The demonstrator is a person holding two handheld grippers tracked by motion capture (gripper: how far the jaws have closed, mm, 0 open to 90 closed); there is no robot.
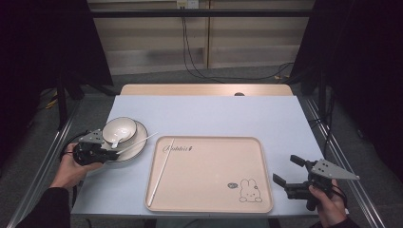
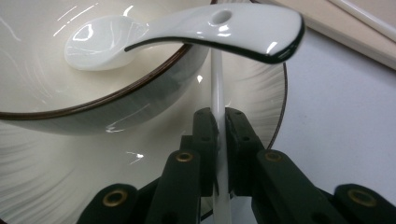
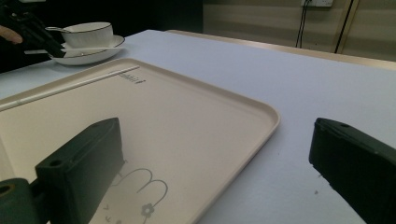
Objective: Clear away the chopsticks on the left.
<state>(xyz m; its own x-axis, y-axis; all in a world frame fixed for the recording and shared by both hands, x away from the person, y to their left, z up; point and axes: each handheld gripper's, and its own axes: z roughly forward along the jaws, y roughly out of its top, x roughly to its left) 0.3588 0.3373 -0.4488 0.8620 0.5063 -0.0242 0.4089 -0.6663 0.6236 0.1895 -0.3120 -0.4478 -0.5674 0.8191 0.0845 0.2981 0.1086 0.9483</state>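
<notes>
White and slender, one chopstick lies across the ribbed cream plate — the left gripper has its black jaws clamped on it, just below the dark-rimmed white bowl holding a glossy white ceramic spoon. A second white chopstick rests along the left side of the beige rabbit-printed tray. Off the tray's right edge, the right gripper hovers over the pale blue table — jaws wide apart, nothing between them.
</notes>
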